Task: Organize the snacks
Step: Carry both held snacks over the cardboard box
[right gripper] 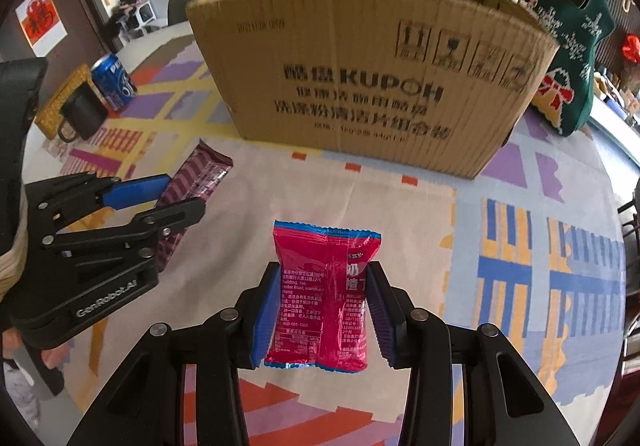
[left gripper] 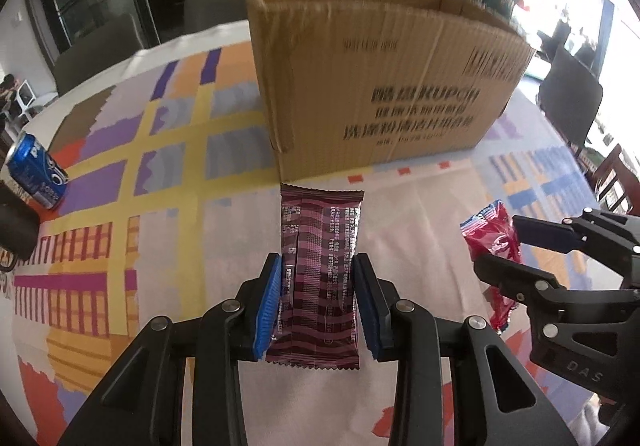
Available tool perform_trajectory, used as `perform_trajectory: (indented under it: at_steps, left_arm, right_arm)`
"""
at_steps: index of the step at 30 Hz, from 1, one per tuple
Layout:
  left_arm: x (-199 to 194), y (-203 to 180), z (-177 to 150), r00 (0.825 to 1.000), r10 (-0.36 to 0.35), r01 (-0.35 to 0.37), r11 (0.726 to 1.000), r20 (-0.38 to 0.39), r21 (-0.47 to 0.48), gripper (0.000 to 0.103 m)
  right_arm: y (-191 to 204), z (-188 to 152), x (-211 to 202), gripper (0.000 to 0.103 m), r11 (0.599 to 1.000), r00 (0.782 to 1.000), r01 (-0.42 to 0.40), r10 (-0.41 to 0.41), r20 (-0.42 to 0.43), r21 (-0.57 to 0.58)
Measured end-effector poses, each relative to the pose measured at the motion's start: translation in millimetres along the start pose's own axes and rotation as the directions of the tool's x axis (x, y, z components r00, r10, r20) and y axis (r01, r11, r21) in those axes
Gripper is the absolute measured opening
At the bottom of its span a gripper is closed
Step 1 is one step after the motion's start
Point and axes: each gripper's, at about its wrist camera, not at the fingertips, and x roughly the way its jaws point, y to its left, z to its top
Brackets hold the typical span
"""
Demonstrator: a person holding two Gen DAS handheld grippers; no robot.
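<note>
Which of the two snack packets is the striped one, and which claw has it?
The long maroon striped packet, gripped in the left claw. The right claw holds the shorter, bright red packet.

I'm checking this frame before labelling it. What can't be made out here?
- Inside of the box: both wrist views see only its outer walls and rim.
- Small print on the box: motion blur, worst in the left view.
- Dark mug: cut by the left edge of the left view.
- Red packet in the left view: partly behind the right gripper.
- Maroon packet, gripped by the left gripper: label too small to read.
</note>
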Motion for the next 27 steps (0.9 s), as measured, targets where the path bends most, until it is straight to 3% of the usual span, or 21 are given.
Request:
perform_trajectory:
  at_steps: [13,27]
  left_arm:
    - [-50.1,-15.8,30.1,0.992,0.018,-0.018,1.000,0.125,-0.004,0.036]
    - [-78.0,-36.1,86.6,0.975,0.046,-0.049,0.999,0.217,0.007,0.036]
  right_arm:
    - [-16.3,17.4,-52.8,0.043,0.999,0.988,-0.022,0.017,0.152,0.026]
    - [-39.9,64.0,-105.9,0.043,0.998,0.947,-0.040,0.023,0.321,0.048]
